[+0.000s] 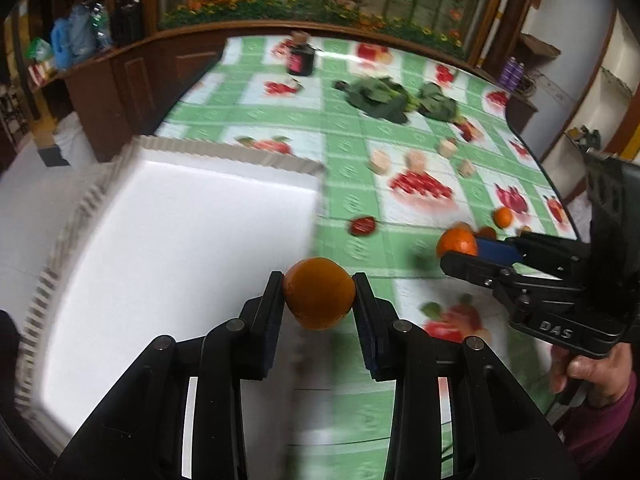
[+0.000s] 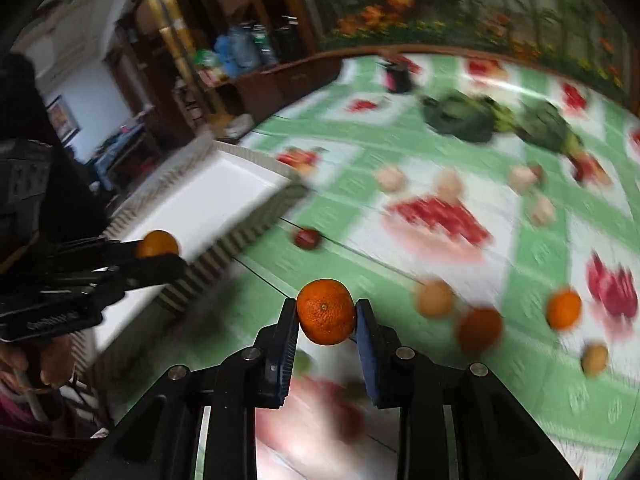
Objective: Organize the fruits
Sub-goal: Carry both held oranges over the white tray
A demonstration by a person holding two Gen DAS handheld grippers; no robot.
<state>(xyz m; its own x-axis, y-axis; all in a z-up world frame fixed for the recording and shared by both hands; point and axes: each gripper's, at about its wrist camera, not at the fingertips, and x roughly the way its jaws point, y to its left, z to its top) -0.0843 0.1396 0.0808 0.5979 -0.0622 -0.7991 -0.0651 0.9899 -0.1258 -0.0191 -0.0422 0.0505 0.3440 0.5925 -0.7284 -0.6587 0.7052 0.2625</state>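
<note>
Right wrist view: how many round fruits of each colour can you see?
Orange fruit: 4
Tan fruit: 2
Red fruit: 1
Total: 7

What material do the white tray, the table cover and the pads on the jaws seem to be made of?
White tray: probably foam or thin plastic, matte, with a ribbed, corrugated rim. Table cover: likely glossy plastic or oilcloth, since its printed fruit check reflects light. Pads on the jaws: apparently blue rubber or foam, dull; blur leaves this open.
</note>
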